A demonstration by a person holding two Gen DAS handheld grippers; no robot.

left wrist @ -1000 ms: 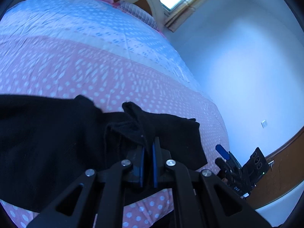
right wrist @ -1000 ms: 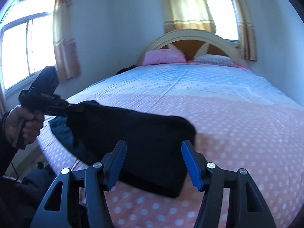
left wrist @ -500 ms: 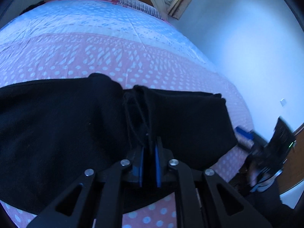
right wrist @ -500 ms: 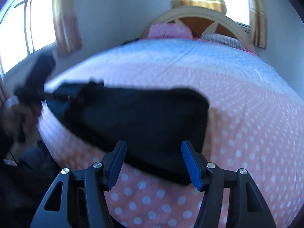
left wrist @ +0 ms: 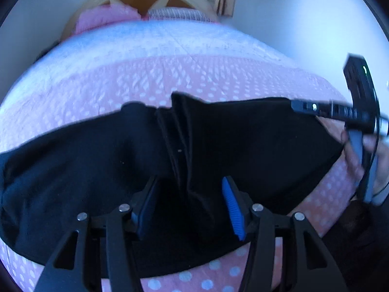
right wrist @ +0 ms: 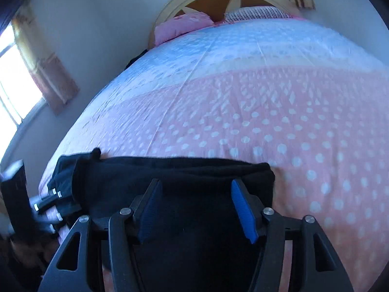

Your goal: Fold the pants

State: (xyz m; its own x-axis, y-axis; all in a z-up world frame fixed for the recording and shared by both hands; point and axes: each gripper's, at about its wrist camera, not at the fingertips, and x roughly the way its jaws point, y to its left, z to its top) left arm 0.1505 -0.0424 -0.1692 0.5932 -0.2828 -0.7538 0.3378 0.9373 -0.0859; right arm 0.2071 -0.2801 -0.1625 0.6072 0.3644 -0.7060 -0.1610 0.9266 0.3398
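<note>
The soft black fabric pants (left wrist: 97,160) lie limp and light across the pink polka-dot bed (left wrist: 194,77), long axis running sideways across both sets of fingers. The left gripper (left wrist: 189,204) and right gripper (right wrist: 197,206) hover spread, empty; best pinched at a folded edge.

Left claw (left wrist: 188,206): black angular frame with triangular cut-outs, four silver round screws across the linkage, ribbed blue pads on the inner faces of both fingers (left wrist: 233,209).

Right claw (right wrist: 197,209): same build, with black struts, four silver screws and blue ribbed pads.

At the right edge of the left wrist view: black box-shaped body, small green light, thin black cable.
</note>
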